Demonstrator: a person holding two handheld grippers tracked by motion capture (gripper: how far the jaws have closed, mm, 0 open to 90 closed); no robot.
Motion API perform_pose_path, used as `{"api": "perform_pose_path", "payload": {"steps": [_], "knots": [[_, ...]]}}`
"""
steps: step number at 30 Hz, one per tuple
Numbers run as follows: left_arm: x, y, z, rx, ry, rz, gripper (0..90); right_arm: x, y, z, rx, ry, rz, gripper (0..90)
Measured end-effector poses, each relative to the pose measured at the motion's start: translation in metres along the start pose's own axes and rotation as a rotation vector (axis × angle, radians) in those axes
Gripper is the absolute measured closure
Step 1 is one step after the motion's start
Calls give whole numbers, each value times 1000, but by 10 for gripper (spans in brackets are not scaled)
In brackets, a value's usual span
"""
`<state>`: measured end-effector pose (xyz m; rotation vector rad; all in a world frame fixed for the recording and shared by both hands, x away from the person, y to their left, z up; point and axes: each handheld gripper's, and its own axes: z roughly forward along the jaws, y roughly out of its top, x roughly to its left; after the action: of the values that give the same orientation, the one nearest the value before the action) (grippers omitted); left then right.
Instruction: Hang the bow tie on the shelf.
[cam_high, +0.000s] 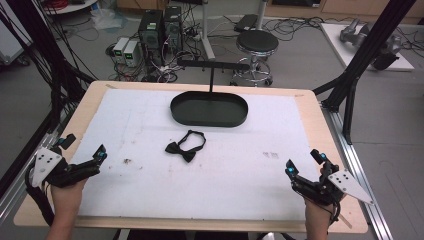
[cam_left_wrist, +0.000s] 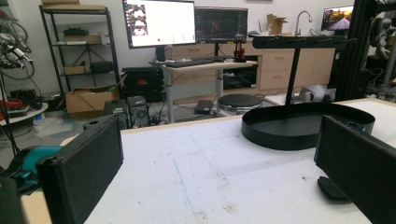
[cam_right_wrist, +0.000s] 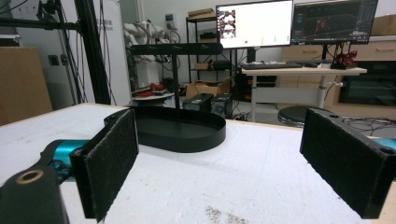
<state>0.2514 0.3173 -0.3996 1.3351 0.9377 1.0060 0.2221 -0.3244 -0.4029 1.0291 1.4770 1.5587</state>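
High view: a bow tie (cam_high: 186, 147) is lying mid-table, just before the tray (cam_high: 209, 108); both grippers, left (cam_high: 85, 152) and right (cam_high: 305, 161), are resting spread at the near corners. Left gripper view: jaws gaping toward the tray (cam_left_wrist: 308, 125). Right gripper view: jaws gaping, tray (cam_right_wrist: 180, 127) ahead.

A black bow tie (cam_high: 185, 147) is lying on the white table (cam_high: 240, 175), near a black oval tray (cam_high: 209, 109) with a T-shaped stand. The left gripper (cam_high: 85, 148) and right gripper (cam_high: 304, 163) are resting wide apart at the near corners, jaws spread.
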Motion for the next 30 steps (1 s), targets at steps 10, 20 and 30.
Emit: {"api": "perform_pose_path", "payload": {"steps": [10, 20, 30], "knots": [[-2, 1, 2, 0, -19, -8, 17, -1, 0, -1, 7, -5, 8, 107], [-23, 4, 15, 91, -153, 25, 17, -1, 0, 0, 5, 2, 12, 107], [-61, 10, 36, 169, -301, 104, 17, -1, 1, -1, -10, 11, 33, 107]]}}
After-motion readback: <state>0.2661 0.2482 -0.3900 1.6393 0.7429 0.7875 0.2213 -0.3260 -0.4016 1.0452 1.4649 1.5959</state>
